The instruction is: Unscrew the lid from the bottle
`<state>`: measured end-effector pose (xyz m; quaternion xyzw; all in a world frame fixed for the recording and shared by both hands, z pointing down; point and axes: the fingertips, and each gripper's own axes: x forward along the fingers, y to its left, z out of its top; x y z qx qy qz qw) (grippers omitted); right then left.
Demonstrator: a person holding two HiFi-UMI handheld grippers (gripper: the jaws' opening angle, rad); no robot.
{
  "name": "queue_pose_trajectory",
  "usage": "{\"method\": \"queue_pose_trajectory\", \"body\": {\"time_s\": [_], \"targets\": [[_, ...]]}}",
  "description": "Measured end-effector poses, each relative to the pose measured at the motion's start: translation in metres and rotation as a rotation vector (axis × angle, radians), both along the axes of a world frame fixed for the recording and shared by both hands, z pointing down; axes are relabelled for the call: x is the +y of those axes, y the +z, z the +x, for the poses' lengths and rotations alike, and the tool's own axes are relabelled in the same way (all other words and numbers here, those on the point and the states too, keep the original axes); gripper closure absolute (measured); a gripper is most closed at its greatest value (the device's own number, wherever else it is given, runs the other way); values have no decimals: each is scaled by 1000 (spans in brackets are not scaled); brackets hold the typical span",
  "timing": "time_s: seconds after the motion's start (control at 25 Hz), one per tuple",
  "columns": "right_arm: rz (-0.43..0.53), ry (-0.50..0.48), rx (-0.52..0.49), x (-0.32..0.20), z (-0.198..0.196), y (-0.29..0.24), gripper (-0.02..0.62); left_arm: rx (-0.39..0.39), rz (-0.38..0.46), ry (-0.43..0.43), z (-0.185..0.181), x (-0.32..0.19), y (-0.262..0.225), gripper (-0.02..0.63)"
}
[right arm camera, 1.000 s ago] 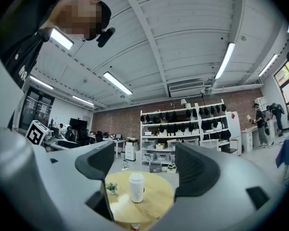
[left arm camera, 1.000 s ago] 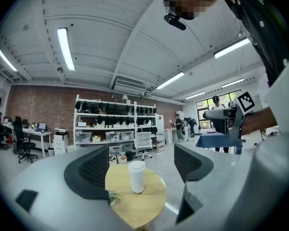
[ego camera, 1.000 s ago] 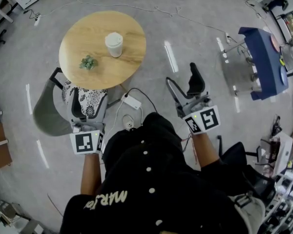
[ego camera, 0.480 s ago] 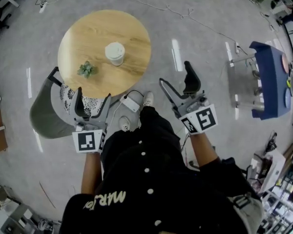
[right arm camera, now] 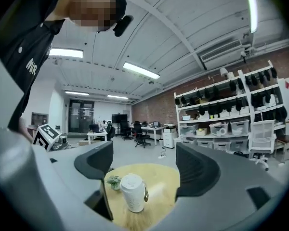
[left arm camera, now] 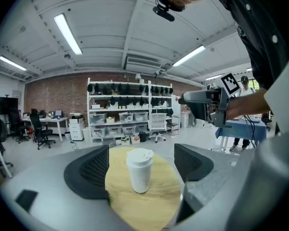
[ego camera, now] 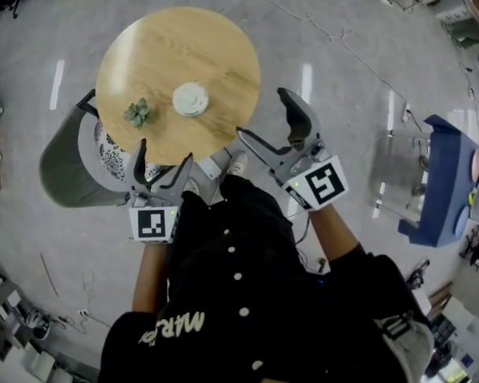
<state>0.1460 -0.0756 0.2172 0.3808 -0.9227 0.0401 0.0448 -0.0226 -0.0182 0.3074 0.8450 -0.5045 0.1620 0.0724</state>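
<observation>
A white bottle (ego camera: 191, 100) with a white lid stands upright near the middle of a round wooden table (ego camera: 215, 46). In the left gripper view the bottle (left arm camera: 139, 170) shows between the jaws but well ahead of them. My left gripper (ego camera: 163, 156) hangs open at the table's near edge. My right gripper (ego camera: 263, 114) is held off the table's right rim; its jaws are opening with nothing between them. The right gripper view frames the bottle (right arm camera: 133, 192) low and left of centre, still at a distance.
A small green plant (ego camera: 139, 112) sits on the table left of the bottle. A grey chair (ego camera: 68, 170) with a patterned cushion stands at the table's left. On the floor lie a white power strip (ego camera: 211, 166) and cables. A blue cart (ego camera: 451, 178) stands at the right.
The table has come closer in the head view. Both grippers have moved forward toward it, the right one up and left to the table's rim.
</observation>
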Motion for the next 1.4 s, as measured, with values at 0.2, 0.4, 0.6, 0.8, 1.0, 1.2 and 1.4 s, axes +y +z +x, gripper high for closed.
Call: {"method": "queue_pose_trajectory", "body": {"time_s": [0.2, 0.4, 0.6, 0.8, 1.0, 1.2, 1.4], "targets": [[-86, -105, 83, -28, -47, 44, 189, -4, -92, 20, 5, -17, 62, 201], [-127, -153, 157, -46, -87, 84, 179, 2, -100, 77, 11, -45, 125, 201], [-194, -173, 210, -51, -116, 125, 175, -7, -116, 141, 19, -73, 181, 201], [-204, -177, 240, -58, -133, 155, 167, -27, -126, 182, 23, -94, 226, 201], [-213, -188, 259, -62, -145, 173, 164, -29, -124, 215, 32, -110, 249, 201], [-221, -200, 255, -67, -153, 182, 164, -42, -142, 229, 40, -121, 263, 201], [-246, -215, 270, -68, -156, 191, 164, -77, -164, 229, 40, -128, 273, 256]]}}
